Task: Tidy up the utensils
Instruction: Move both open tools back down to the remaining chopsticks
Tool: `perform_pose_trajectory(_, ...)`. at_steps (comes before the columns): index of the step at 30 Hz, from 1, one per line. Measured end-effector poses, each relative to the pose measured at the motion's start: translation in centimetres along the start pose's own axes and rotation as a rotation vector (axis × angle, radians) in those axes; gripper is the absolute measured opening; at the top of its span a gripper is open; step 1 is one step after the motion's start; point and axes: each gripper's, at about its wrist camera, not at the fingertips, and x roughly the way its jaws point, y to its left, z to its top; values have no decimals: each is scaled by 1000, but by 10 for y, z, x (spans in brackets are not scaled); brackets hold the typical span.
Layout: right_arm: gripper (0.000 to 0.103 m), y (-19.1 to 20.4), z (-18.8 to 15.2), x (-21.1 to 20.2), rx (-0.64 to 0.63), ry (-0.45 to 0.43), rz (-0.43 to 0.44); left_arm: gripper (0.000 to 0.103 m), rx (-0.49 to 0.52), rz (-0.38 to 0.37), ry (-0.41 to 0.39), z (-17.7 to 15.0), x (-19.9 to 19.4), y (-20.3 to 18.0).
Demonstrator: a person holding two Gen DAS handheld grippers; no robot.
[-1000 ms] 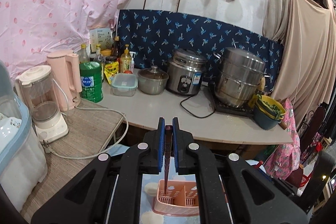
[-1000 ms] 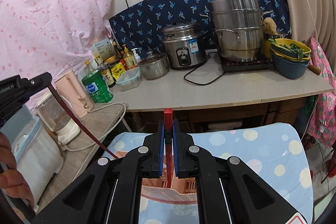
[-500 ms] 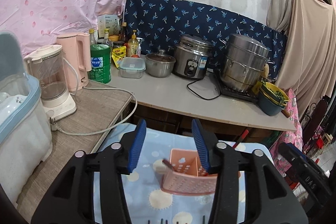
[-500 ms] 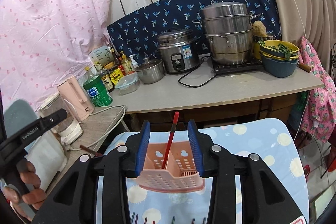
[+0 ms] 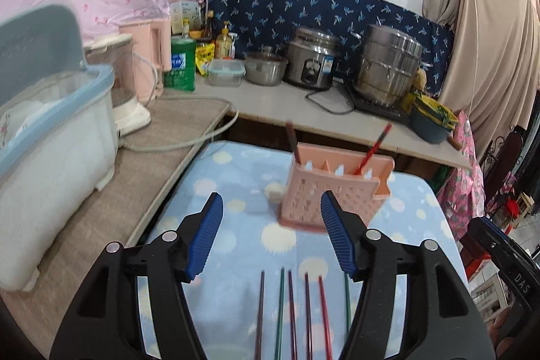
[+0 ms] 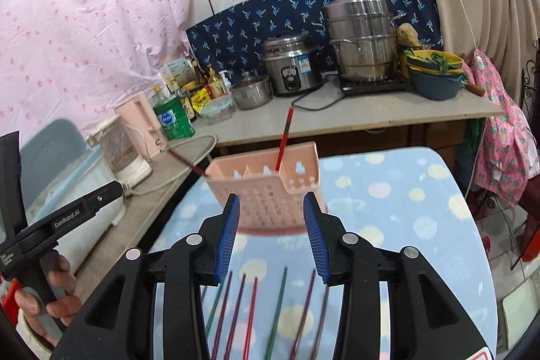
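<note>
A pink slotted utensil holder stands on the blue dotted table cloth; it also shows in the right wrist view. A dark brown chopstick leans in its left compartment and a red chopstick in its right; the red chopstick shows in the right wrist view. Several coloured chopsticks lie side by side on the cloth in front, also in the right wrist view. My left gripper is open and empty above them. My right gripper is open and empty, just before the holder.
A white and blue dish box and a blender stand on the left side counter. The back counter carries a rice cooker, a steel steamer pot, bottles and bowls. The left gripper's handle and hand show at left.
Both grippers let go of their chopsticks, which now stand in the holder. Both have opened wide and pulled back and down toward the chopsticks lying on the cloth.
</note>
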Motion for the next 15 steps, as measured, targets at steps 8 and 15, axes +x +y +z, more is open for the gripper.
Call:
perform_pose_trajectory(8,39,-7,-73,-25,30,97,-23,57,-1,14,106,-70,-14,16)
perform_pose_trajectory(15,39,-14,-123,-30,61,158,-52,57,11,35,184,-125,-18,23)
